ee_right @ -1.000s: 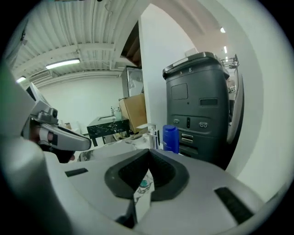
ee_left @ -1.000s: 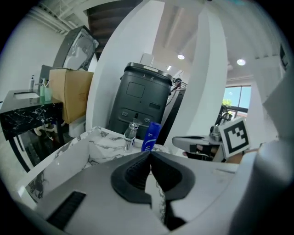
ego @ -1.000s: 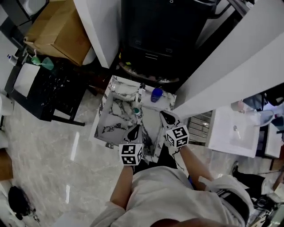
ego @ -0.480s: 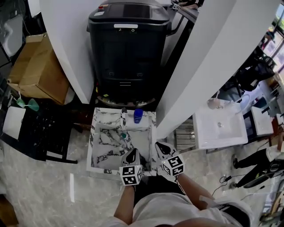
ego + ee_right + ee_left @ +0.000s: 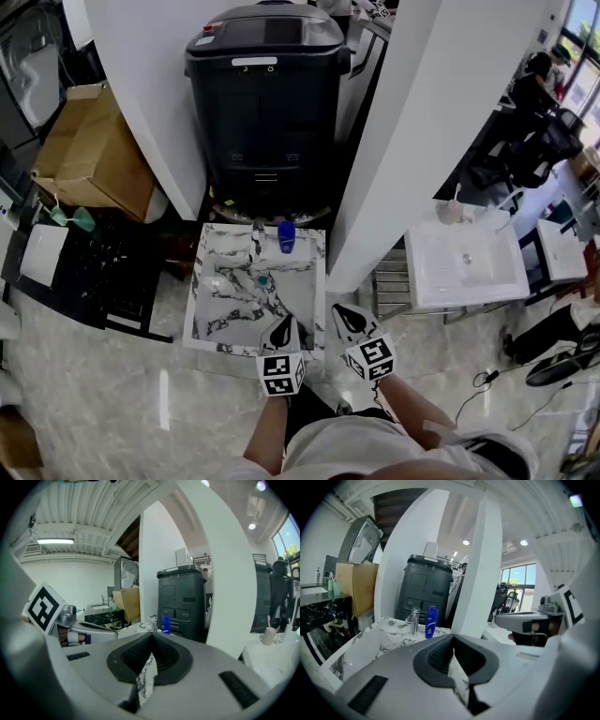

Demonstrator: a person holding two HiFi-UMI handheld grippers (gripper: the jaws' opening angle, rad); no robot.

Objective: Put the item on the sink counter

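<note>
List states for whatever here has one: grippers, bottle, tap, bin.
Left gripper: shut, empty.
Right gripper: shut, empty.
Bottle: upright on the sink counter, just right of the tap, no gripper on it.
Tap: no water seen running.
Bin: lid down.

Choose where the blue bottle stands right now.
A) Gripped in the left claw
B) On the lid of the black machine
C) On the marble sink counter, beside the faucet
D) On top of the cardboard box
C: the head view shows the blue bottle upright at the back of the marble sink counter, just beside the faucet and apart from both grippers.
</note>
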